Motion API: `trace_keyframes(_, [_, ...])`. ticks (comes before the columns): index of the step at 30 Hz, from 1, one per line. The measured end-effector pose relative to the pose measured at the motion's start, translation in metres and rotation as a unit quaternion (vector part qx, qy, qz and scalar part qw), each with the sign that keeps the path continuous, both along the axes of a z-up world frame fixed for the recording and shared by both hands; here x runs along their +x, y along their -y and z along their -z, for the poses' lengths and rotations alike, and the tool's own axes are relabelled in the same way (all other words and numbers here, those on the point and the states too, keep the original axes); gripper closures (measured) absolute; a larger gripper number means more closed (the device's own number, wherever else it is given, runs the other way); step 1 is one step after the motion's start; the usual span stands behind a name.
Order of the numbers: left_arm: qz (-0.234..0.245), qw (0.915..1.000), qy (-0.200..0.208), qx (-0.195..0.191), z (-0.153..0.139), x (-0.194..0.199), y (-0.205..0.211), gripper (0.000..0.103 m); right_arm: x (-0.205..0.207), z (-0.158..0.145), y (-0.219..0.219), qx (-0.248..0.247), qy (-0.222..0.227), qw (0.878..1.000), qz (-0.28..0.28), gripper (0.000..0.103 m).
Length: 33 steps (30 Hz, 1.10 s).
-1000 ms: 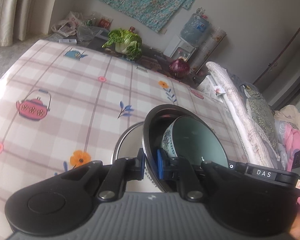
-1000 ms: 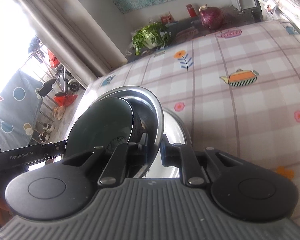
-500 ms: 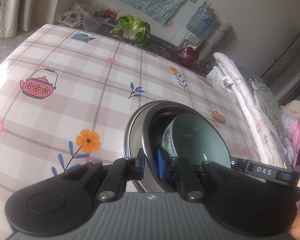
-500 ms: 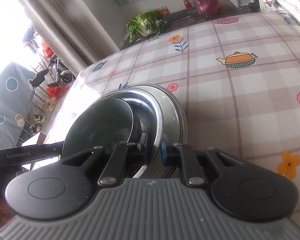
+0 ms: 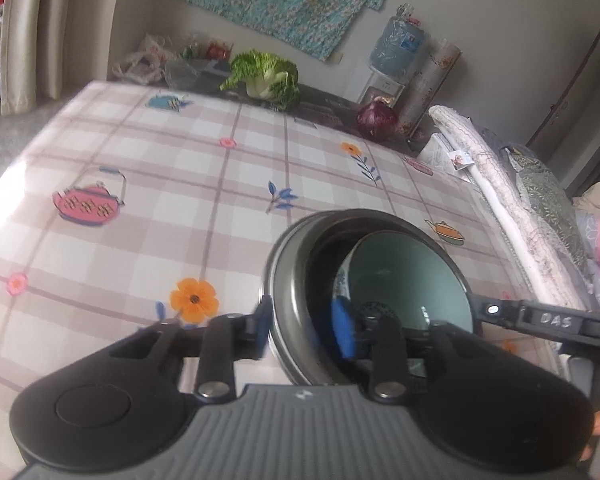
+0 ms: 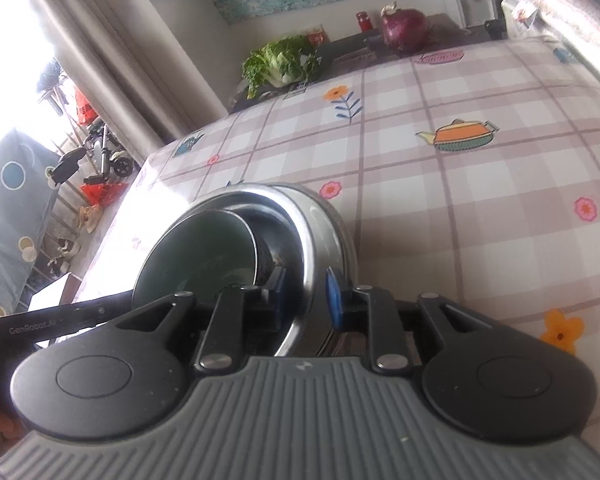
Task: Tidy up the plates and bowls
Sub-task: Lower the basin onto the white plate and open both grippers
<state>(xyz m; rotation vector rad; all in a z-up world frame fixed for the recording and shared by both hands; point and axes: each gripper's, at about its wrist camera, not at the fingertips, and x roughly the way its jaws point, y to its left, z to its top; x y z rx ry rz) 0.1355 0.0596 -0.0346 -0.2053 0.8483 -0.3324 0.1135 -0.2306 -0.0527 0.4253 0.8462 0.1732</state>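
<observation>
Steel bowl (image 5: 288, 300), with a green bowl (image 5: 408, 276) nested inside, sits on a steel plate (image 6: 340, 236) on the tabletop (image 5: 180, 200). Left gripper (image 5: 304, 326) and right gripper (image 6: 306, 294) straddle its opposite rims, jaws opening, pads clear.

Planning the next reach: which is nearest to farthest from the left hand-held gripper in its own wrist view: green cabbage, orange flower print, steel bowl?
From the left hand-held gripper:
1. Steel bowl, rim between its opening jaws.
2. Orange flower print, just left.
3. Green cabbage, beyond the table's far edge.
</observation>
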Motion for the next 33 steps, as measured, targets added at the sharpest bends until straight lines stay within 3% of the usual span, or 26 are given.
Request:
trace_keyframes(2, [-0.002,0.9998,0.016,0.006,-0.004,-0.006,-0.003,0.046,-0.006,-0.004,0.005,0.001,0.011,1.0,0.01,0.06])
trace_keyframes(4, [-0.002,0.9994,0.033,0.011,-0.01,-0.013,-0.006,0.04,-0.015,-0.008,0.011,-0.004,0.027,0.999,0.022,0.046])
trace_keyframes(8, [-0.016,0.9975,0.061,0.032,-0.016,-0.029,-0.009,0.023,-0.035,-0.014,0.021,-0.002,0.049,0.998,0.036,0.032])
trace_keyframes(14, [-0.04,0.9893,0.127,0.06,-0.014,-0.061,-0.008,0.013,-0.067,-0.02,0.023,-0.024,0.074,0.996,0.039,0.021])
trace_keyframes(17, [-0.071,0.9743,0.179,0.116,-0.005,-0.077,-0.004,0.012,-0.082,-0.021,0.018,-0.031,0.08,0.996,0.033,0.02])
trace_keyframes(20, [-0.093,0.9512,0.224,0.191,0.008,-0.091,0.004,0.012,-0.095,-0.022,0.015,-0.028,0.083,0.996,0.032,0.018])
trace_keyframes(22, [-0.1,0.9371,0.252,0.22,0.015,-0.103,0.008,0.012,-0.103,-0.024,0.012,-0.027,0.088,0.995,0.032,0.017])
trace_keyframes(24, [-0.103,0.9307,0.262,0.234,0.017,-0.117,0.014,0.012,-0.11,-0.026,0.009,-0.032,0.094,0.995,0.032,0.016])
trace_keyframes(26, [-0.099,0.9383,0.248,0.22,0.016,-0.13,0.017,0.012,-0.119,-0.028,0.006,-0.038,0.101,0.994,0.031,0.011])
trace_keyframes(29, [-0.081,0.959,0.216,0.165,0.007,-0.15,0.021,0.007,-0.133,-0.034,0.001,-0.05,0.112,0.992,0.032,0.008])
trace_keyframes(33, [-0.038,0.9852,0.143,0.086,0.002,-0.161,0.023,0.003,-0.15,-0.038,-0.004,-0.06,0.119,0.991,0.034,0.002])
